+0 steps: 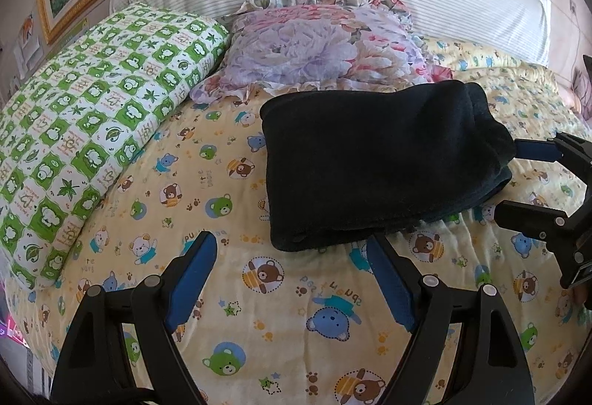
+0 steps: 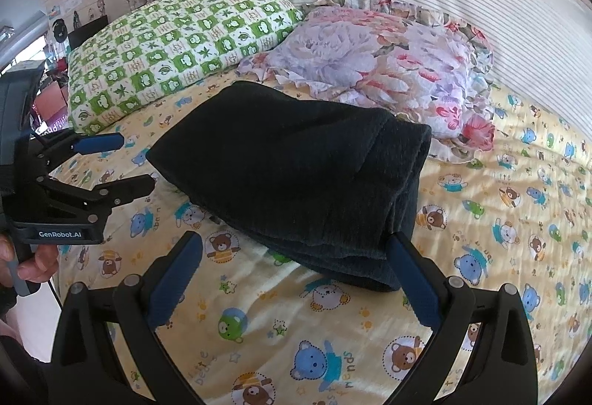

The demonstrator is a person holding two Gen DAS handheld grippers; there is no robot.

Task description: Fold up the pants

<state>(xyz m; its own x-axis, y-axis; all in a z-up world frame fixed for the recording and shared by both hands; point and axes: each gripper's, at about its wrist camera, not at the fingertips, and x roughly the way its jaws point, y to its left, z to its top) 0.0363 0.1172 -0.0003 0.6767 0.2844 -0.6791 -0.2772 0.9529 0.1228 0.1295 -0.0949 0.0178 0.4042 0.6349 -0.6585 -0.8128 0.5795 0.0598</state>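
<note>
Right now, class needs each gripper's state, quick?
Left gripper: open, holding nothing, short of the folded black pants.
Right gripper: open, holding nothing.

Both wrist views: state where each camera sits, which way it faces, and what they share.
Left wrist: on the left gripper, facing the headboard over the folded black pants; the right gripper shows at right.
Right wrist: on the right gripper, facing the same way; the left gripper and a hand show at left.
Shared: pants, green pillow, floral pillow, bear-print sheet.
</note>
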